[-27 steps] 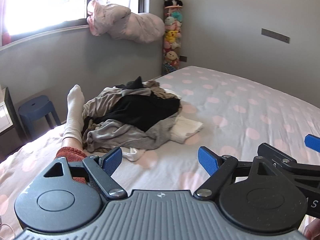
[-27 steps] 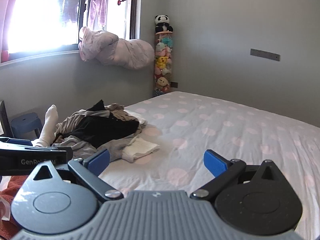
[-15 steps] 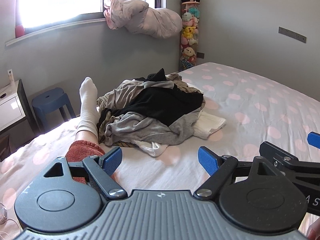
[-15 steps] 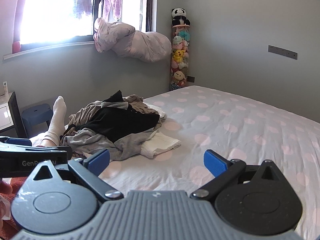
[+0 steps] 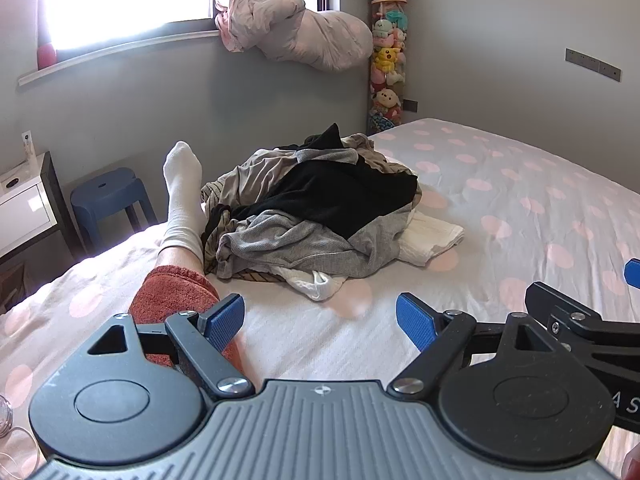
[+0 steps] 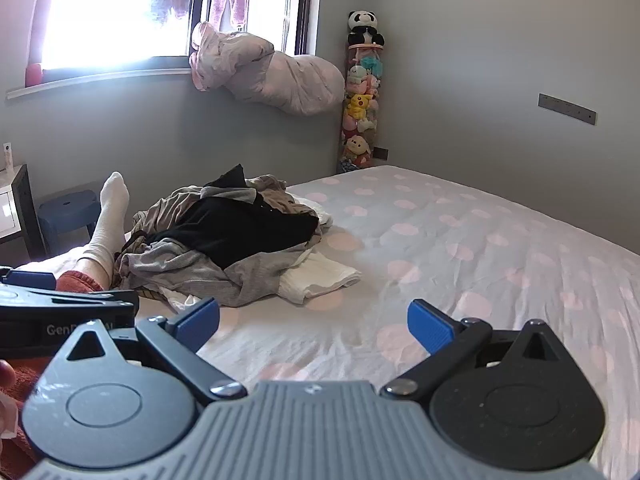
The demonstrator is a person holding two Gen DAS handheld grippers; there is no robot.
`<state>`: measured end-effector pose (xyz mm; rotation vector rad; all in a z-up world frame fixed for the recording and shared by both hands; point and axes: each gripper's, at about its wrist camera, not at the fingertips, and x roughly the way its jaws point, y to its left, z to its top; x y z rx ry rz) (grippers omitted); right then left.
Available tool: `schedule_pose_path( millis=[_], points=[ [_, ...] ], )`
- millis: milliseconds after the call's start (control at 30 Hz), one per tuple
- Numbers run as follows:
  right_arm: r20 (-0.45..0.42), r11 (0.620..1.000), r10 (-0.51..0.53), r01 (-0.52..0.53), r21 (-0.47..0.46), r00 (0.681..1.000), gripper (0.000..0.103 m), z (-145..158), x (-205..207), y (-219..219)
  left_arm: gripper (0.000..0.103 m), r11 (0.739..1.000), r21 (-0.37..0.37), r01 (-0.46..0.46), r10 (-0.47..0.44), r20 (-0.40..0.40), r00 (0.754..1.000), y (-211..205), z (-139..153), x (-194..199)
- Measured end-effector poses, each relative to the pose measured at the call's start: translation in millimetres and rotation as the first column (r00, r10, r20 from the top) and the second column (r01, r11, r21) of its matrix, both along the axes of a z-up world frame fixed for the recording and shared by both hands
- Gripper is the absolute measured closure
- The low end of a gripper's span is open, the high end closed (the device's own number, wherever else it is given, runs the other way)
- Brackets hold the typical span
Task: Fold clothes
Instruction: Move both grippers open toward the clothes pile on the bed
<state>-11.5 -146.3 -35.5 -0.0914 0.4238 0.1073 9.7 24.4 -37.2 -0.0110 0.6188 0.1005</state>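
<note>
We're holding both grippers, left gripper [image 5: 319, 317] and right gripper [image 6: 313, 323], wide open and empty; ahead, the clothes pile [image 5: 316, 208] is lying crumpled, unfolded.

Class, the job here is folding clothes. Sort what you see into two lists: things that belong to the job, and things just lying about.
Belongs to the job:
- pile of clothes on the bed
- left claw, open
- right claw, open

Just lying about:
- blue stool
- tube of plush toys
- bundle on the windowsill
- white nightstand
</note>
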Motion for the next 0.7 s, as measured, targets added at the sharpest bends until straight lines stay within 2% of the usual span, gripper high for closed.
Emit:
schedule_pose_path(
  millis=[700],
  points=[
    [-0.027, 0.999, -0.005, 0.006, 0.045, 1.0, 0.002, -6.3, 4.3, -7.6, 0.02, 0.999, -0.029, -0.021, 0.02, -0.033, 0.999, 1.2, -10.9, 2.1]
  ],
)
